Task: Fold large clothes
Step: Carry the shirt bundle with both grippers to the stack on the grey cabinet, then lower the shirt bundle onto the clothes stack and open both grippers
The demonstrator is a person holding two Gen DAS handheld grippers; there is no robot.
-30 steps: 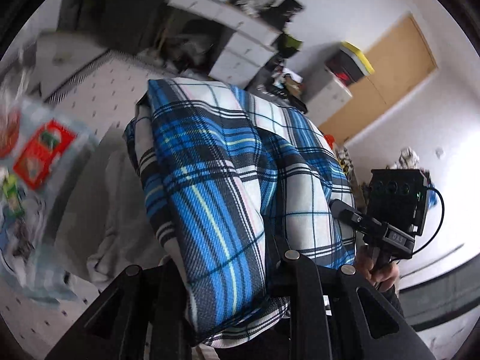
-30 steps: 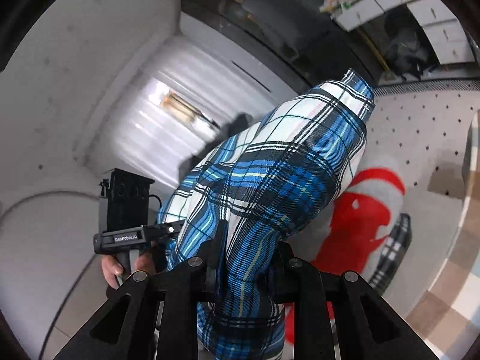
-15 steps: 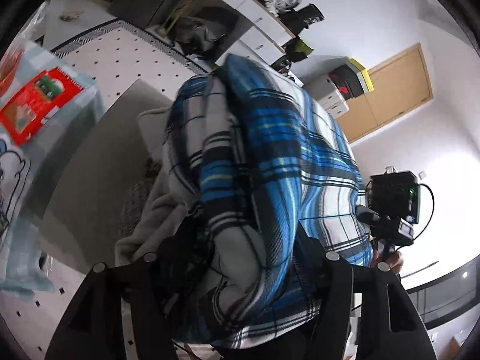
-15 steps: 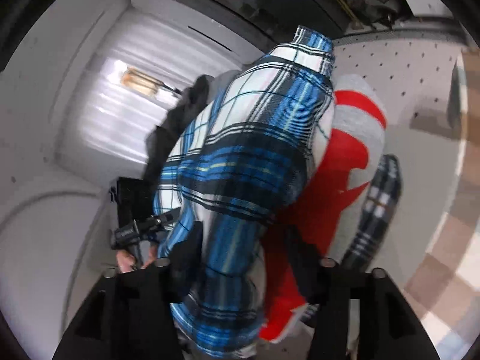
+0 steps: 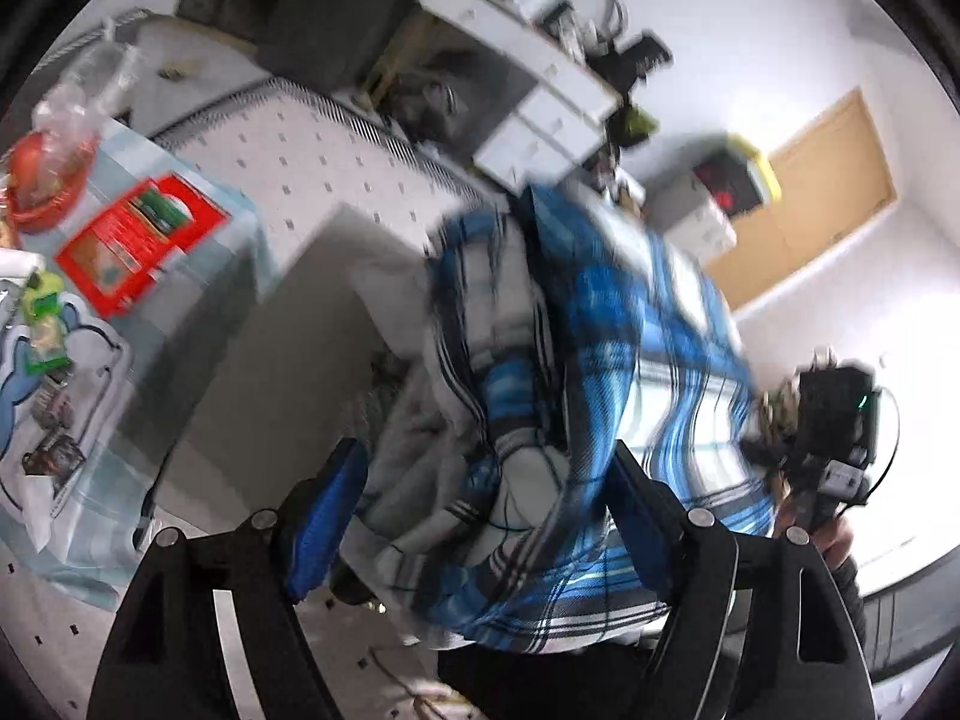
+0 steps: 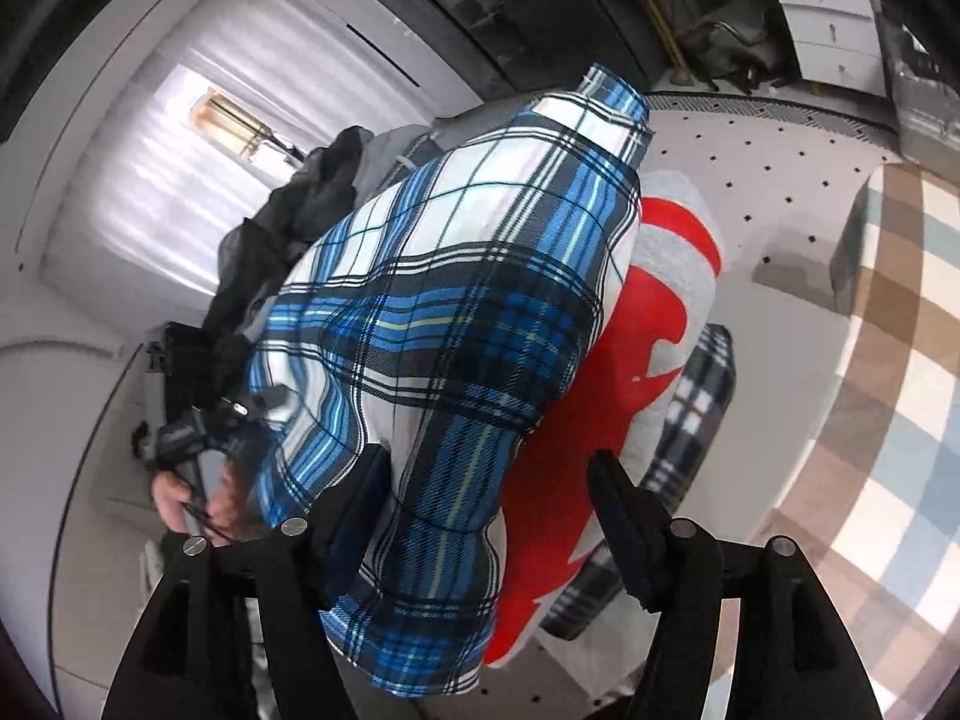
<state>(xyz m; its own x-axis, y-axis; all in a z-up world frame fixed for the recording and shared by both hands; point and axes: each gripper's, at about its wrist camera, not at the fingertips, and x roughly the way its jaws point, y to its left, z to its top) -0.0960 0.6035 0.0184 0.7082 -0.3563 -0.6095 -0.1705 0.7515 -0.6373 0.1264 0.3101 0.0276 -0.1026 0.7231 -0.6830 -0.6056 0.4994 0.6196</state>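
Note:
The blue, white and black plaid shirt (image 5: 576,396) (image 6: 456,312) lies bunched on a pile of clothes, blurred in the left wrist view. My left gripper (image 5: 480,516) has its jaws opening. The shirt sits loosely between its fingers and the pads do not press it. My right gripper (image 6: 489,516) is opening too, with the shirt's edge hanging between its spread fingers. Under the shirt lie a grey and red garment (image 6: 660,324) and a dark plaid one (image 6: 699,420). Each view shows the other gripper in a hand: the right gripper (image 5: 834,438) and the left gripper (image 6: 198,426).
A table with a pale blue cloth (image 5: 240,222) carries a red packet (image 5: 138,240) and a red bowl in plastic (image 5: 48,186). White drawers (image 5: 540,138) stand beyond a dotted rug (image 5: 312,162). A dark garment (image 6: 288,222) lies behind the pile, and a checked cloth (image 6: 888,360) lies to its right.
Both grippers have spread their jaws and let go of the plaid shirt, which has sunk onto the pile. The left gripper has moved down and closer to the pile.

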